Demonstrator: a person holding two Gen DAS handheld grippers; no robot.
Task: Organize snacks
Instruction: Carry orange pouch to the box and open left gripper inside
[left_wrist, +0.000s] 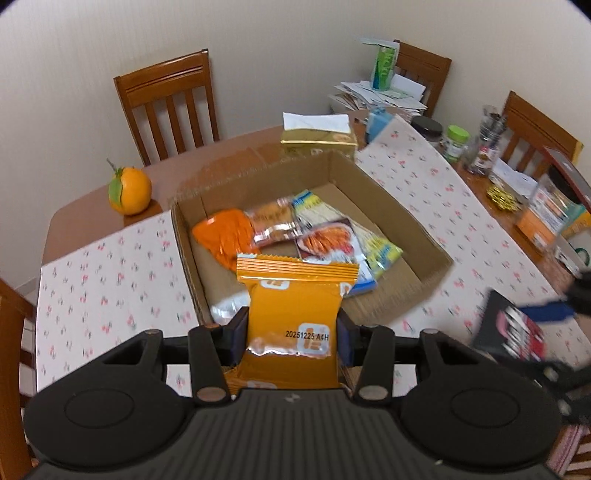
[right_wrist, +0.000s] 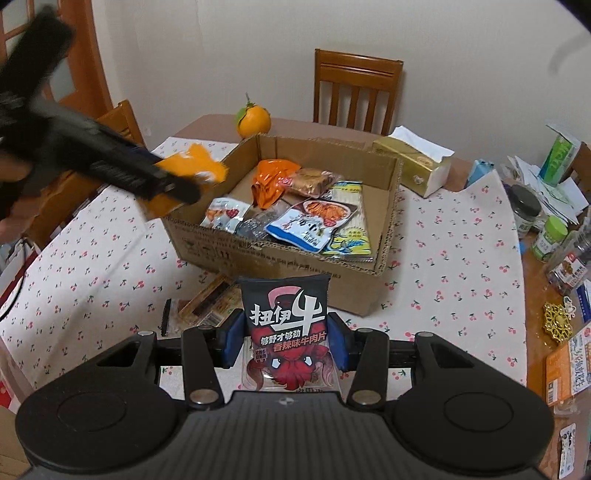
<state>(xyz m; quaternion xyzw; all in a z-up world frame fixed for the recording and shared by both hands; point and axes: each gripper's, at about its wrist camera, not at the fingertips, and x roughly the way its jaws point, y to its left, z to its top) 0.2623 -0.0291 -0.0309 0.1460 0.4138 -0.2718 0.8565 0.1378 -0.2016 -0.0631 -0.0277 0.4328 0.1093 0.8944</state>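
On the table (right_wrist: 461, 236), spread with a white cherry-print cloth (left_wrist: 110, 266), sits an open cardboard box (right_wrist: 295, 266) already holding several snack packets: a crumpled orange bag (right_wrist: 271, 177), a blue-and-white pouch (right_wrist: 299, 230) and a long yellow-edged pack (right_wrist: 351, 225) among them. Above the box's near edge, the left gripper (left_wrist: 291, 332) is clamped on an orange snack packet (left_wrist: 295, 306), the blue pads pressing its 2 sides, the packet standing upright with a printed date code facing the camera. From the right wrist view that same gripper shows as a dark blur at the box's left corner. The right gripper (right_wrist: 284, 343) is closed tight on a black beef-snack packet (right_wrist: 286, 325) with a red octopus drawing, held upright in front of the box's near wall. Just beside it, 1 brown packet (right_wrist: 207, 306) lies flat on the cloth. Behind the box rest an orange with a leaf (left_wrist: 129, 190) and a gold tissue box (left_wrist: 319, 142). Jars (left_wrist: 456, 142) and papers crowd the table's right end. Wooden chairs (left_wrist: 170, 99) stand around.
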